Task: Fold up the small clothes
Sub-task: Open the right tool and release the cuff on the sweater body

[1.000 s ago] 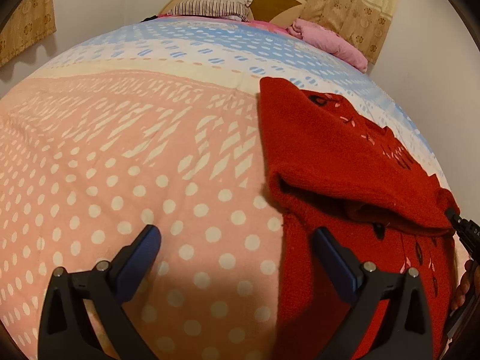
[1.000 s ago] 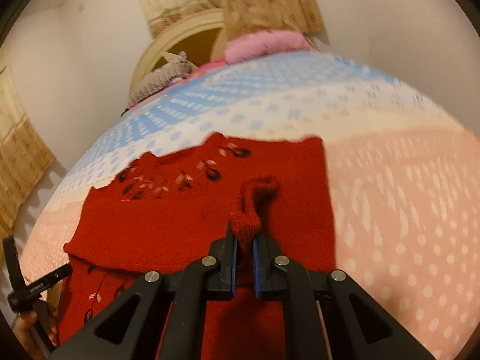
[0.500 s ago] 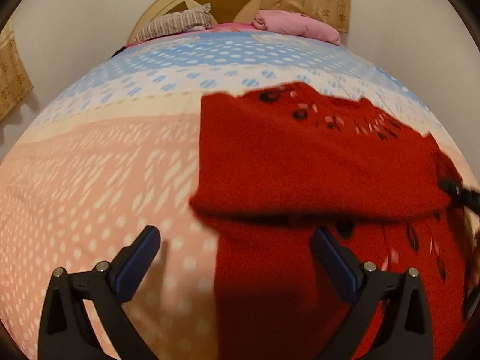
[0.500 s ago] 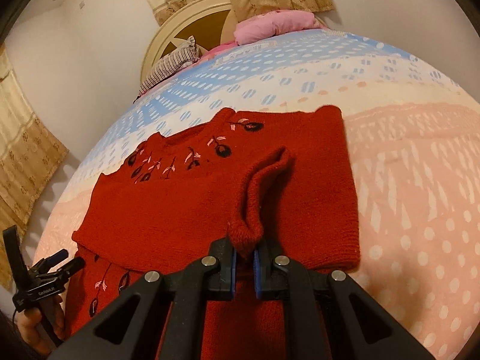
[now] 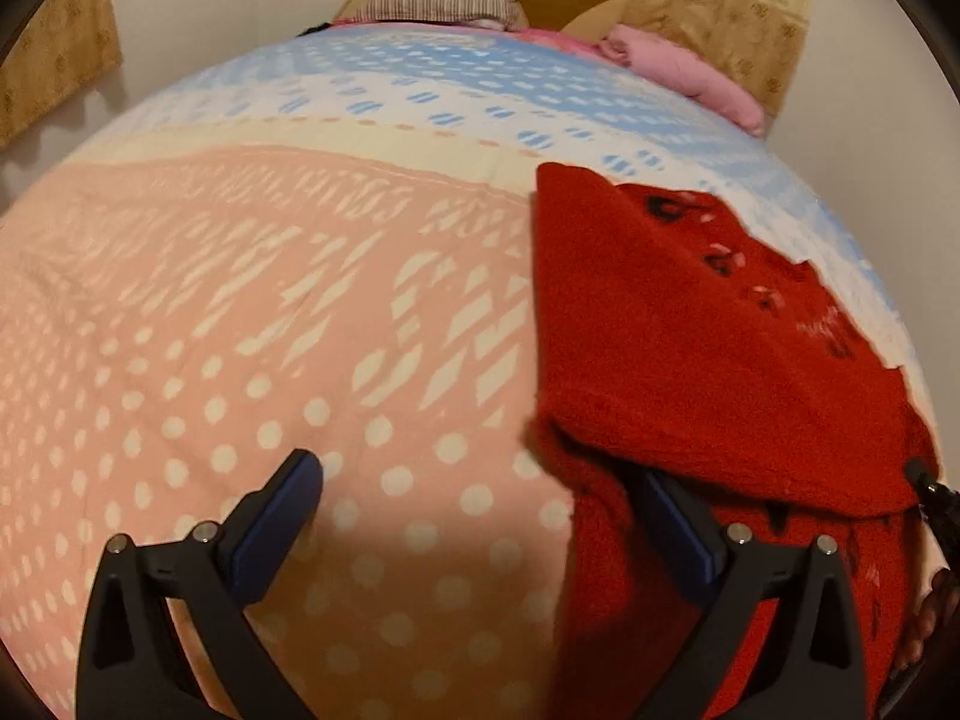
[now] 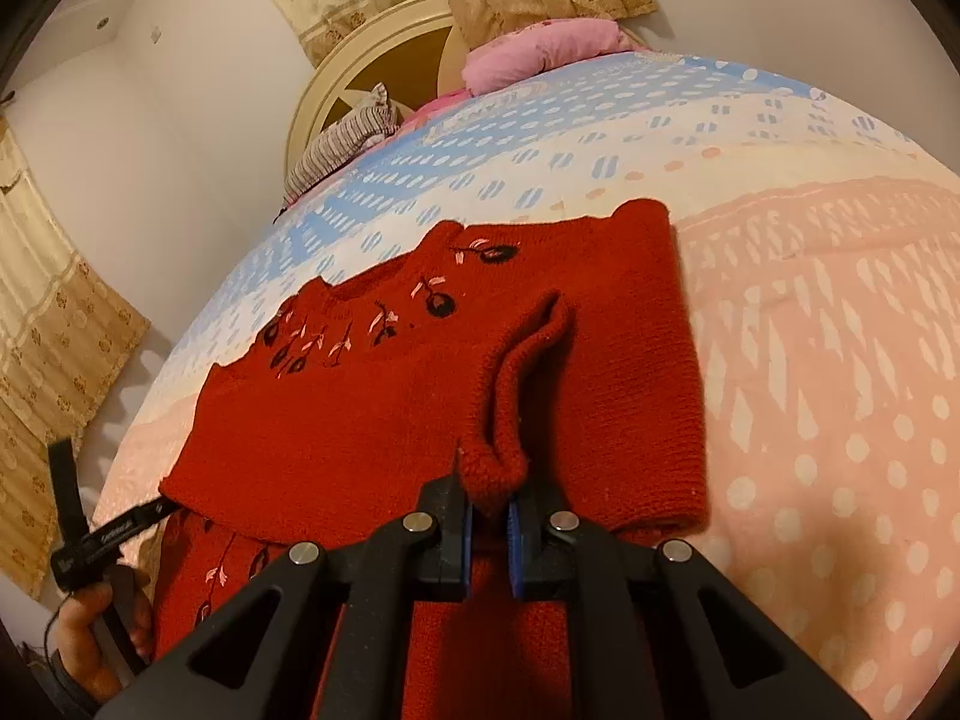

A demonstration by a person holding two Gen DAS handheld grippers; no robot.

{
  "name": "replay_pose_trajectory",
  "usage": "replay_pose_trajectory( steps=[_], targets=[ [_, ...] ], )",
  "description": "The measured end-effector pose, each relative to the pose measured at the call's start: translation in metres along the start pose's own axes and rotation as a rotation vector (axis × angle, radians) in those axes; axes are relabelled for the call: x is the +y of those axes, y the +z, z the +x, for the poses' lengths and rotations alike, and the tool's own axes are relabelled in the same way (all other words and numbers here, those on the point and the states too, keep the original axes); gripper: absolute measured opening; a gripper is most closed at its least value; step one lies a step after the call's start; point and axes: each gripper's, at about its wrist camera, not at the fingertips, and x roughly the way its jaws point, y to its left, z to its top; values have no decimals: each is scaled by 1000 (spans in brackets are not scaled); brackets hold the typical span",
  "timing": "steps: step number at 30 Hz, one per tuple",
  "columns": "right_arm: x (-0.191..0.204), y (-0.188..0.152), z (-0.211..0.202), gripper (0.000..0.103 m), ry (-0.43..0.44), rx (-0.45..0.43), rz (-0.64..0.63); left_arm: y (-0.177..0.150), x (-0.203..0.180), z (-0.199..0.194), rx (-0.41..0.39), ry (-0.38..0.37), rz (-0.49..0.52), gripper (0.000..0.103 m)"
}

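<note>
A: Red knit, this sweater (image 6: 384, 420). It lies on the bedspread (image 6: 840, 360), with its upper part folded down over the lower part.

B: And the right gripper (image 6: 487, 525)?

A: Its fingers are pressed together on a raised ridge of the knit, which runs forward from the tips.

B: The left gripper (image 5: 480, 516)?

A: Its fingers stand wide apart and hold nothing. The sweater's folded edge lies just ahead of its right finger (image 5: 678, 525); the left finger (image 5: 276, 522) is over bare bedspread.

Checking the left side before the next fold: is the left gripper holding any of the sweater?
No, the left gripper is open, the sweater ungripped.
</note>
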Motion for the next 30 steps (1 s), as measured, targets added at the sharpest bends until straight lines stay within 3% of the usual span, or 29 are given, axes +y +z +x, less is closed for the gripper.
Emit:
replay_pose_trajectory(
  steps=[6,8,10,11,13,17,19,20,22,25,30],
  targets=[
    [-15,1,-16,13,-9,-61,89,-3,-10,2,3,41,48,103],
    [-25,1,-21,42,15,-64,143,-3,-8,4,6,26,41,103],
    [-33,2,-31,62,32,-95,189,-4,-6,3,5,15,35,103],
    [-35,1,-39,69,-8,-128,205,-5,-5,1,3,14,35,103],
    [-28,1,-49,69,-74,-171,177,-6,-6,1,0,21,41,103],
    [22,-1,-49,69,-14,-152,-52,-5,-6,1,-1,21,42,103],
    [43,-3,-35,69,52,-86,-145,-5,-6,0,-2,24,44,103],
    [47,-4,-22,69,64,-24,-162,-5,-6,0,-3,24,44,103],
    [36,-8,-2,68,-6,54,-124,-5,-5,-1,-7,23,43,103],
    [21,-6,-4,67,47,57,-54,-7,-7,-3,-19,43,55,103],
    [27,-15,-9,67,26,70,-127,-11,-10,-14,-64,91,74,103]
  ],
)
